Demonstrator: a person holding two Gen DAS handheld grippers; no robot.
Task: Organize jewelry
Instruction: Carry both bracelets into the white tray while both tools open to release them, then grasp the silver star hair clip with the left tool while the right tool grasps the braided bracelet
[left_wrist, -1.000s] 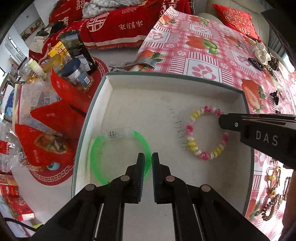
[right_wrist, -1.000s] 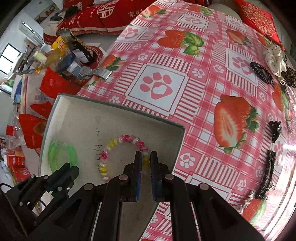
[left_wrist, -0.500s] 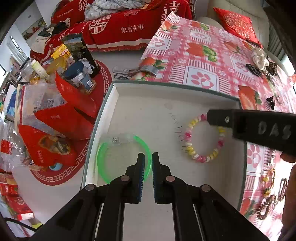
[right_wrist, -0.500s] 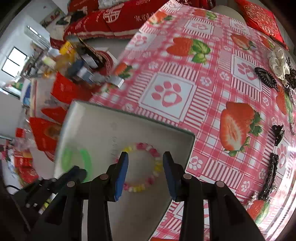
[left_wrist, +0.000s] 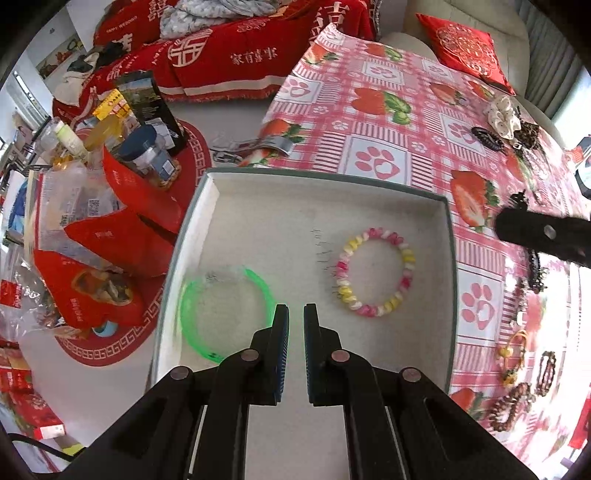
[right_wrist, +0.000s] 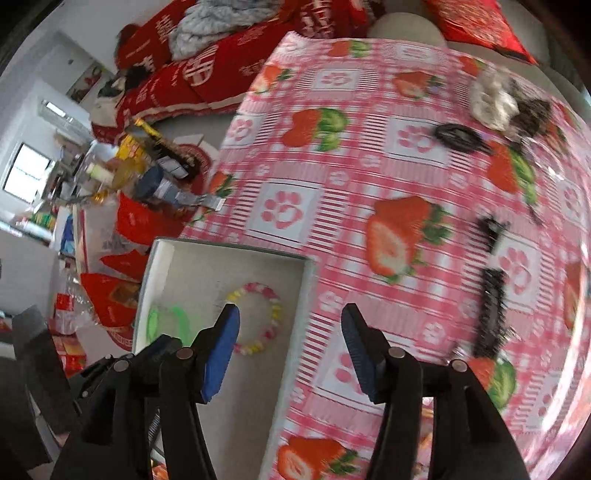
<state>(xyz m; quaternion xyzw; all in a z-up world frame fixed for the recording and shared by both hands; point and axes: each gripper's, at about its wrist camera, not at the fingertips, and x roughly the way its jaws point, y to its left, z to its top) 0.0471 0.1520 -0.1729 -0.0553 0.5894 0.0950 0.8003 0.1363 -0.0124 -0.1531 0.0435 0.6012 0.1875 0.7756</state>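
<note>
Two bracelets, a green bangle (left_wrist: 225, 314) at left and a beaded one (left_wrist: 375, 273) at right, are seen released in the tray (left_wrist: 451, 280) on the bench (right_wrist: 369, 155), both hand-held grippers, left (left_wrist: 295, 317) and right (right_wrist: 290, 332), opening empty above it; next, remaining jewelry (left_wrist: 513, 404) at right must be fetched.

White Chinese characters, 家有喜事, stand on the red cloth (left_wrist: 236, 62) draped over the sofa. A large white 囍 emblem (left_wrist: 187, 51) sits beside them. Other print is too blurred to read.
</note>
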